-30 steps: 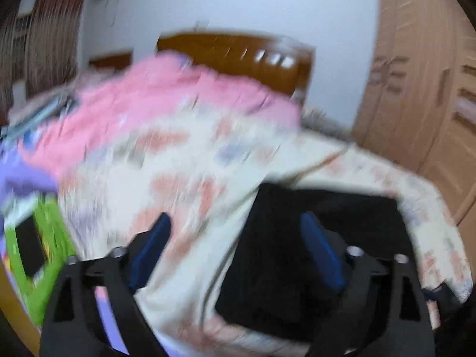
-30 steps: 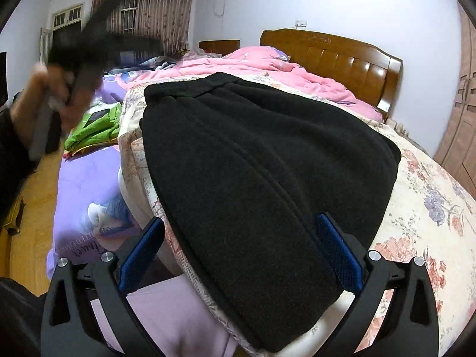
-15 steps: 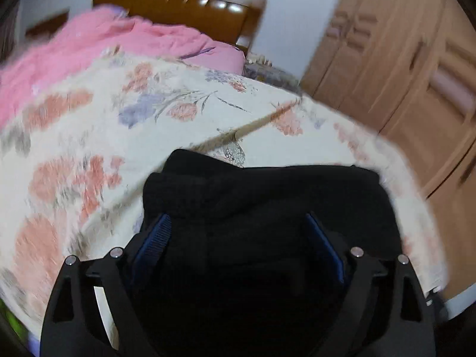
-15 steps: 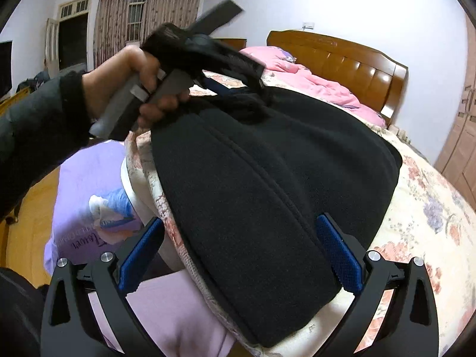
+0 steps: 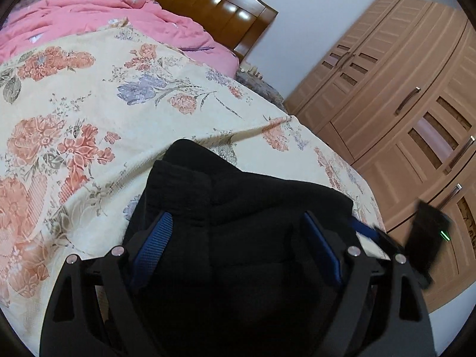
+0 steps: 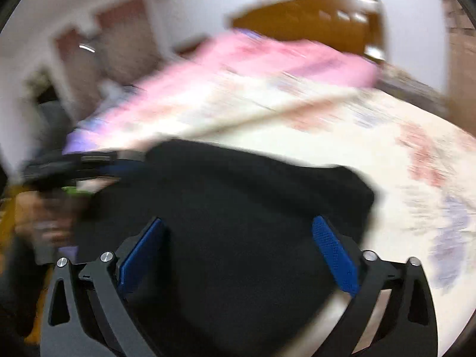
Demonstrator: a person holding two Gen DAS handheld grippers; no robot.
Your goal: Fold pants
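At the bottom of the left view, the left gripper (image 5: 238, 247) hangs with jaws spread, black pants (image 5: 247, 208) under it but not pinched. In the blurred right view, the right gripper (image 6: 238, 253) is likewise released over the pants (image 6: 226, 208) at frame centre. The pants lie in a folded bundle on the floral bedspread (image 5: 89, 113). Judging from the bumps at centre, press the layers flat and square the edges before any further fold.

Left gripper (image 5: 238, 247) and right gripper (image 6: 238, 255) both with jaws spread wide, low and forward.
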